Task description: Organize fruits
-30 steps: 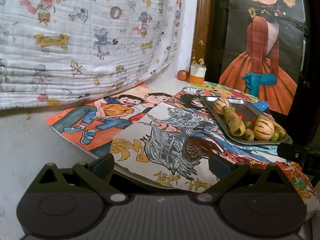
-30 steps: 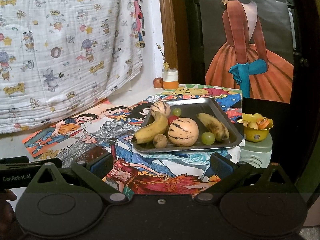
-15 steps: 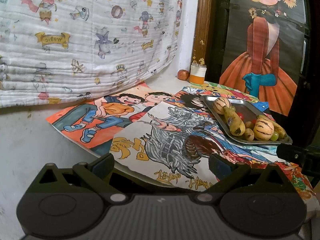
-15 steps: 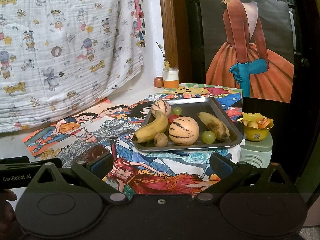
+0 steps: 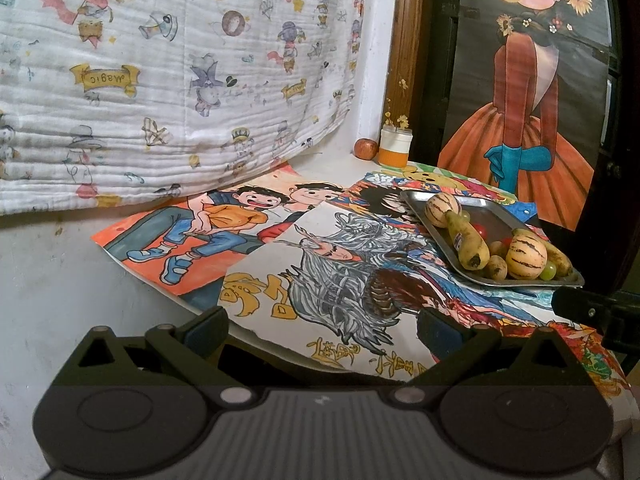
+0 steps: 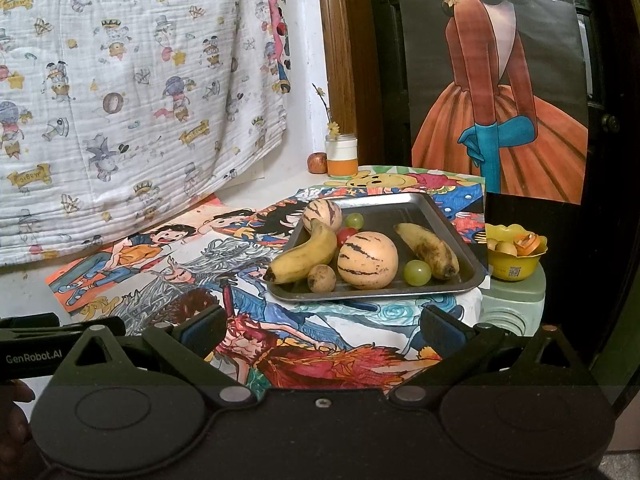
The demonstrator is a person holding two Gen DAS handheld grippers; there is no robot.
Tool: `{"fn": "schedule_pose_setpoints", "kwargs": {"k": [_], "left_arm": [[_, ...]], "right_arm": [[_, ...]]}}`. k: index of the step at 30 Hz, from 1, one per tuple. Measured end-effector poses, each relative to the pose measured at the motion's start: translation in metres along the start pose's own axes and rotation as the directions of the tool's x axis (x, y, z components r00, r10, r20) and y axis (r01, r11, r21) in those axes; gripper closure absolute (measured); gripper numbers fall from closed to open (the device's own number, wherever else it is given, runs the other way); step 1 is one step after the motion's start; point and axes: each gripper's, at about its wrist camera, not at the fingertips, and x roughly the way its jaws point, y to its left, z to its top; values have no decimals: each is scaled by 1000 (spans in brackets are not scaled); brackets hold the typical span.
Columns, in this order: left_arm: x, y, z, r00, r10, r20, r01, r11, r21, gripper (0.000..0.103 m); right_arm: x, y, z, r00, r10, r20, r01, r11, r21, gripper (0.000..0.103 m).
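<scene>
right wrist: banana (image 6: pixel 305 254) seemingly lies diagonally, tip near-left.

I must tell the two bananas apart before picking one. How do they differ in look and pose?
The left banana is cleaner yellow and more curved; the right banana is straighter with dark bruises. The left one leans against a striped melon and its dark tip reaches the tray edge; the right one lies alone beside a grape. Both lie in the tray, untouched.
</scene>
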Motion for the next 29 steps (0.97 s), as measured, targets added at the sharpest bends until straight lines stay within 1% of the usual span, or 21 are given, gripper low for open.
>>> {"fn": "schedule_pose_setpoints", "kwargs": {"k": [10,15,19,22,29], "left_arm": [[0,0,1,1000,-1,-1,1,1000,-2,0],[-1,0,-2,1000,-20,-12,20,1000,-23,0],[-3,0,-1,1000,-23,6,23,999,-23,0],[-3,-1,-1,1000,-15,6,15,1000,-14,0],[-2,1,0,1000,-28,6,28,999,-16,0]], "right_arm": [[0,0,0,1000,0,-1,0,1000,0,1],[1,1,0,1000,0,-1,0,1000,0,1],[1,1,0,1000,0,-1,0,1000,0,1],[1,1,0,1000,0,-2,0,1000,0,1],[1,2,0,1000,-1,-2,1,1000,1,1]]}}
